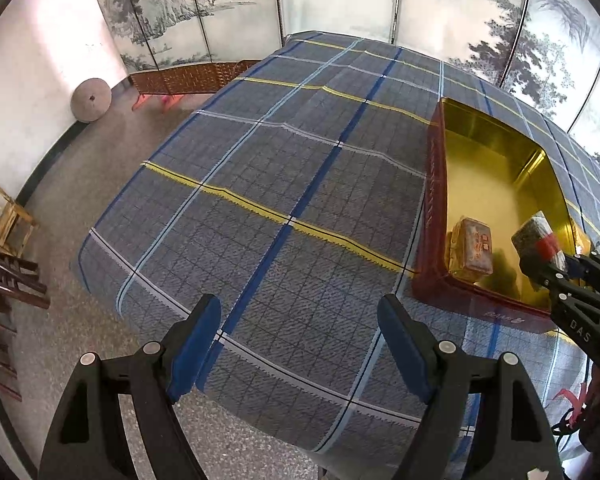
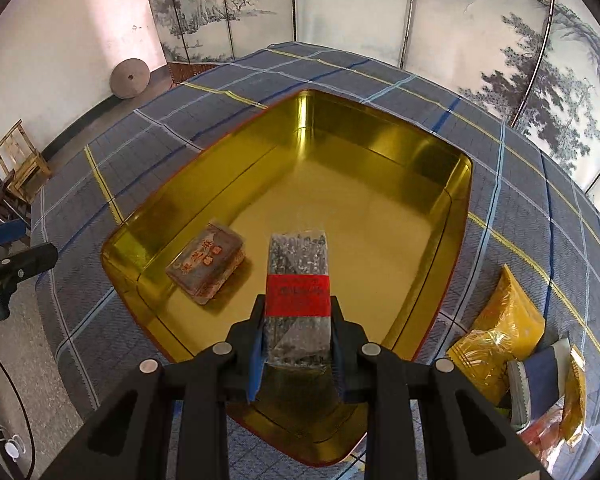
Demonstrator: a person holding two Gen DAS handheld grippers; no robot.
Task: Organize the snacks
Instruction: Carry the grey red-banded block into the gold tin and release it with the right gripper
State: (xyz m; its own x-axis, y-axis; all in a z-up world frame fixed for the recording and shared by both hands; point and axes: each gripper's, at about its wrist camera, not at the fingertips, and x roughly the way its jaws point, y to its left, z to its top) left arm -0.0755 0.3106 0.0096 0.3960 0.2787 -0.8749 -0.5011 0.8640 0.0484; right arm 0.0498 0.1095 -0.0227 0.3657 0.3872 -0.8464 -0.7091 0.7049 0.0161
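Note:
A gold-lined tin box (image 2: pixel 420 152) with a red outside (image 1: pixel 432 200) sits on the plaid-covered table. Inside, near its left wall, lies a brown wrapped snack block (image 2: pixel 206 266) (image 1: pixel 474 250). My right gripper (image 2: pixel 298 320) is shut on a clear snack packet with a red band (image 2: pixel 298 280), holding it over the tin's floor; the left wrist view shows that packet (image 1: pixel 536 236) above the tin. My left gripper (image 1: pixel 300 344) stands open over the bare cloth to the left of the tin, with nothing between its fingers.
Yellow snack bags (image 2: pixel 504 320) and a blue-and-white packet (image 2: pixel 540 380) lie on the cloth right of the tin. The plaid tablecloth (image 1: pixel 280 184) ends at an edge near my left gripper. Wooden chairs (image 1: pixel 4 240) stand at the left; a painted folding screen (image 1: pixel 340 0) runs behind.

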